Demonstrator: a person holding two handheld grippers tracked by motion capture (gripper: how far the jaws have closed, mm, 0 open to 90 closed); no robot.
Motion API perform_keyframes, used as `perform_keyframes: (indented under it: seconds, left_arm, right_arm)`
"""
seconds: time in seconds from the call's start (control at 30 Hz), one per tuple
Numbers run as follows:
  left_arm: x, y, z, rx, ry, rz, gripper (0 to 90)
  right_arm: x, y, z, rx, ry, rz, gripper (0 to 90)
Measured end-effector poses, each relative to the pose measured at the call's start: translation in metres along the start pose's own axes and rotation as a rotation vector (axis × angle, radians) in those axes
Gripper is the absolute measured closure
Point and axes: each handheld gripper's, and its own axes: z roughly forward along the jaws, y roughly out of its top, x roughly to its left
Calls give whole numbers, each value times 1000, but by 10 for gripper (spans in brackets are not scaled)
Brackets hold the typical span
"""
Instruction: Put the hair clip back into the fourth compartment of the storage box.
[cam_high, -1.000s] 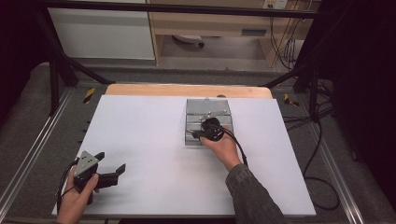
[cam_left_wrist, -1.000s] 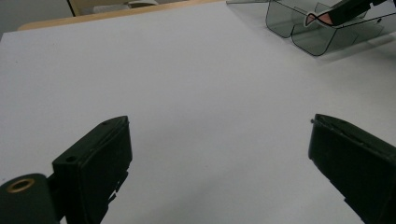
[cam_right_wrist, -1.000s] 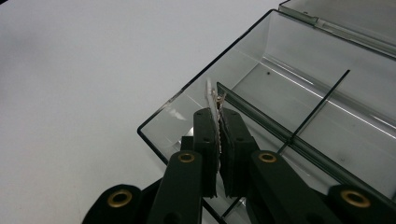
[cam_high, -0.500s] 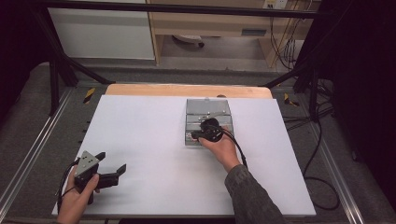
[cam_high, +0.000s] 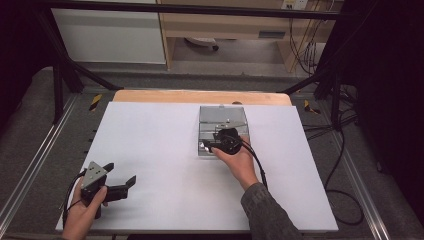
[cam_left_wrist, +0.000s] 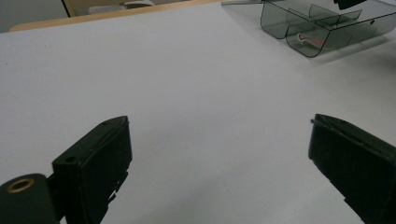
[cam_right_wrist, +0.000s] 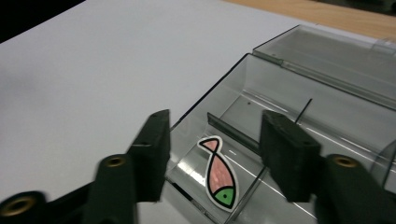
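- Right gripper (cam_high: 210, 146) poised over the near left corner of a clear box (cam_high: 222, 120) on the white table (cam_high: 150, 140), seen from the high view
- Jaws of that gripper half spread, having just been opening, pads (cam_right_wrist: 154, 149) pressing on nothing
- Fish sticker (cam_right_wrist: 219, 179), pink with a green head and black outline, lying flat on the floor of the box's near compartment, in line with the gap between those jaws but below and beyond them, untouched
- Same sticker visible as a pinkish-red patch (cam_left_wrist: 310, 39) through the box wall in the left gripper view
- Box made of smoky transparent plastic, split by low dividers into several compartments, lid (cam_right_wrist: 336, 56) hinged back flat on the far side
- Box sitting toward the far middle of the table, just short of the bare wooden strip (cam_high: 200, 96) along the far edge
- Left gripper (cam_high: 120, 181) held near the front left corner of the table, well apart from the box, grey three-cornered plate on top
- Jaws of the left gripper spread wide, bare white surface between them, nothing pinched
- Black cable (cam_high: 257, 162) trailing from the right gripper back over the hand (cam_high: 240, 162) toward the sleeve
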Motion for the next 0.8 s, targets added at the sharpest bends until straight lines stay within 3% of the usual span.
perform_keyframes:
  seconds: [0.1, 0.27, 0.53, 0.8]
  left_arm:
    - [0, 0, 1, 0, -9, 4, 59]
    - [1, -1, 1, 0, -12, -10, 59]
    - [7, -3, -1, -10, 6, -35, 60]
    - [6, -4, 0, 1, 7, -28, 59]
  right_arm:
    - [5, -1, -3, -36, -14, -7, 228]
    - [14, -2, -8, -77, -4, -7, 100]
    - [14, 1, -16, -114, 24, -3, 61]
    - [10, 1, -20, -132, 25, 21, 52]
